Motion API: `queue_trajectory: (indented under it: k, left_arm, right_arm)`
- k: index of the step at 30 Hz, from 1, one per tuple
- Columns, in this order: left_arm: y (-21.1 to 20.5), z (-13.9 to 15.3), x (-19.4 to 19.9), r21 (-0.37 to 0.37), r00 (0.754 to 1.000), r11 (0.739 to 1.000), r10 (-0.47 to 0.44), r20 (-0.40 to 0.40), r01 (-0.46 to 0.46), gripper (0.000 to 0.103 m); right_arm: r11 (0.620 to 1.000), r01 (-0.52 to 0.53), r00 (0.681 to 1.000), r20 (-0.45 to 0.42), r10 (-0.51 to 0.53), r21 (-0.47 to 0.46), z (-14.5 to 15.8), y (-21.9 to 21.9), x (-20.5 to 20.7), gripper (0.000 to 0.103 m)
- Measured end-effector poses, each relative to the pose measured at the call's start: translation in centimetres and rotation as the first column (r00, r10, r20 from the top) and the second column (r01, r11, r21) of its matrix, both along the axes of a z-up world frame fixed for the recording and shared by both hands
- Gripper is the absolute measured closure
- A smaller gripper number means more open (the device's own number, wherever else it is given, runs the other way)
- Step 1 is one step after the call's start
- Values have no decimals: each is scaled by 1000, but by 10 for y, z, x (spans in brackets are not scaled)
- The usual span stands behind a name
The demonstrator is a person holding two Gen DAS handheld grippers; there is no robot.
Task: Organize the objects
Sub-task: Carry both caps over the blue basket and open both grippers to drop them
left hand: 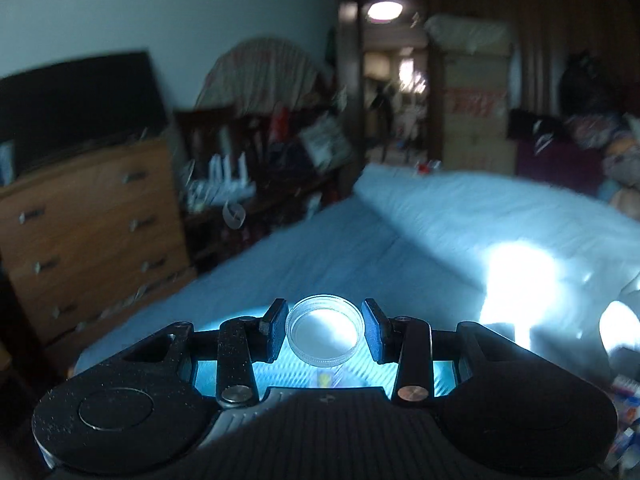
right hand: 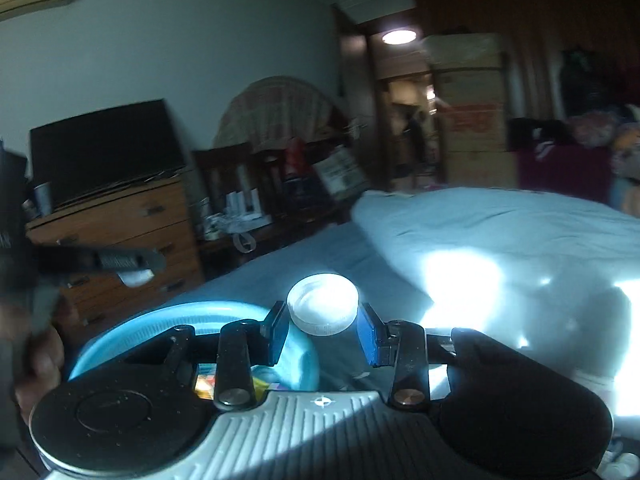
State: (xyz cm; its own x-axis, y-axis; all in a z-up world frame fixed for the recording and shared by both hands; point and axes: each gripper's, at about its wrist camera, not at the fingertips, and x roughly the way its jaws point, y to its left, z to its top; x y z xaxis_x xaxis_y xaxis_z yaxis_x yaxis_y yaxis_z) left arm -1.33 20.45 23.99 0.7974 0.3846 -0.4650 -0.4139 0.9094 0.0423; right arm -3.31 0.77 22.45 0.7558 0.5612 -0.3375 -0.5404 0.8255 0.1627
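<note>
A: Clear ribbed plastic, a round screw lid (left hand: 325,330), sits between the blue pads of the left gripper (left hand: 325,330), open side facing the camera. Jaws part-closed; the pads look to touch its rim on both sides, so I log it as gripped. It is carried in the air above the pale blue bedsheet (left hand: 320,252).

B: Right side?

A: The right gripper (right hand: 322,320) has a white ribbed plastic cap (right hand: 322,304), closed top towards the lens, at the very tips of its pads. Jaws part-closed likewise. Below and to its left, the light blue round plastic basin (right hand: 192,312), with small colourful items inside.

B: Risks?

A: Judgement only. Both caps are pinched on a thin curved rim, and the white one sits high, near the fingertip ends. A quick swing or a roll of the wrist could pop either one out onto the bed. The clear lid is thin; a harder squeeze may flex it and make it slip.

B: What can't be read?

A: Both views are smeared. The basin's contents are mostly behind the right gripper body. The pad contact under the white cap is hidden. At the right view's left edge, a hand (right hand: 36,344) and a dark blurred shape, presumably the other gripper, cannot be made out. The shelf clutter is unreadable.
</note>
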Motion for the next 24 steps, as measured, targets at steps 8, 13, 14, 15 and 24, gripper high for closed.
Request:
queue_trajectory:
  k: [8, 13, 14, 15, 24]
  left_arm:
    - [47, -38, -18, -30, 991, 998, 49, -124, -53, 63]
    - [60, -51, -21, -49, 990, 997, 44, -135, -51, 62]
    - [61, -54, -18, -53, 990, 997, 43, -138, -50, 62]
    - [63, -56, -18, -56, 989, 997, 41, -141, -50, 63]
    - [67, -67, -11, -62, 986, 997, 41, -160, -51, 62]
  right_arm:
    - [992, -115, 990, -94, 109, -56, -9, 96, -4, 63]
    - [988, -131, 986, -113, 121, -86, -14, 128, -8, 63]
    - [987, -131, 986, -115, 120, -90, -16, 134, -5, 63]
    - [987, -132, 986, -118, 121, -92, -16, 137, -5, 63]
    - [986, -130, 984, -133, 116, -103, -34, 143, 10, 63]
